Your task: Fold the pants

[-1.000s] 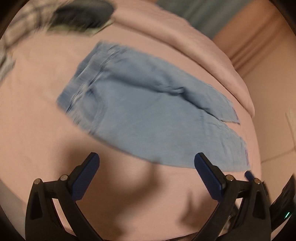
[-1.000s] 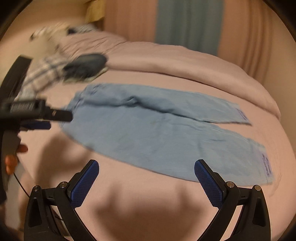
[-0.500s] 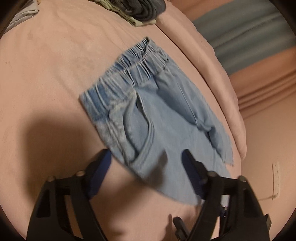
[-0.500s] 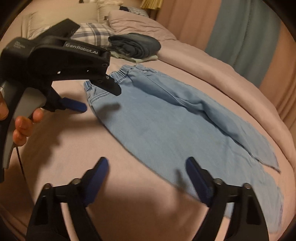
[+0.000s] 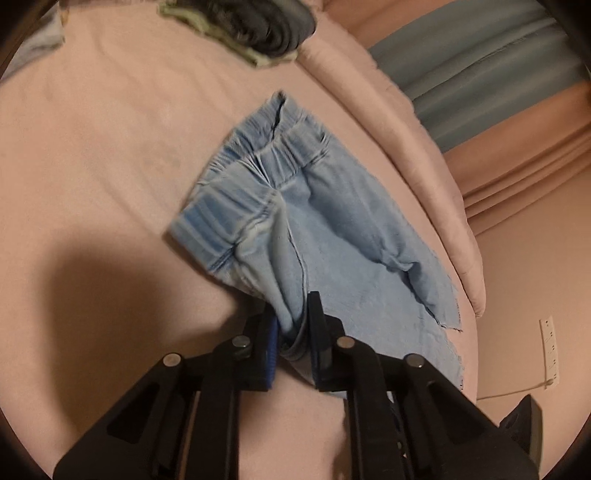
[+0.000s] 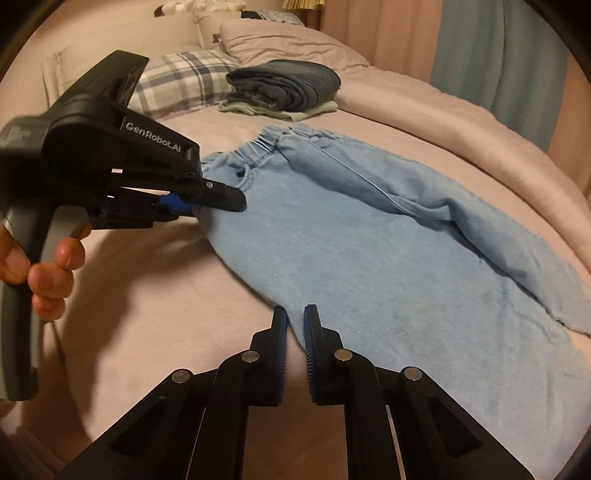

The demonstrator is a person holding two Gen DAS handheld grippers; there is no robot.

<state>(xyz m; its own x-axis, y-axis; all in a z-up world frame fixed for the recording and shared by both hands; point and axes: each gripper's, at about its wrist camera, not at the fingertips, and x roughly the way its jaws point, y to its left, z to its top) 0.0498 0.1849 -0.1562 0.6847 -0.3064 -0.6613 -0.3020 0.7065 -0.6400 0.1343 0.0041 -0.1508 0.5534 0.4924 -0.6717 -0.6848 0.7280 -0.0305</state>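
Observation:
Light blue pants (image 6: 369, 236) lie spread on the pink bed (image 6: 147, 295), waistband toward the pillows, legs running to the right. My left gripper (image 5: 291, 325) is shut on the near edge of the pants (image 5: 332, 258) just below the waistband, and the cloth bunches up between its pads. In the right wrist view the left gripper (image 6: 207, 206) pinches that same edge. My right gripper (image 6: 295, 325) is shut on the near edge of the pants farther down the leg.
A stack of folded dark clothes (image 6: 284, 86) sits on the bed beyond the waistband, also in the left wrist view (image 5: 258, 26). A plaid pillow (image 6: 181, 81) lies at the bed's head. A rolled pink duvet (image 6: 461, 122) runs along the far side.
Both grippers have moved down to the near edge of the pants and gone from wide open to shut on the cloth. The edge at the left gripper now bunches up.

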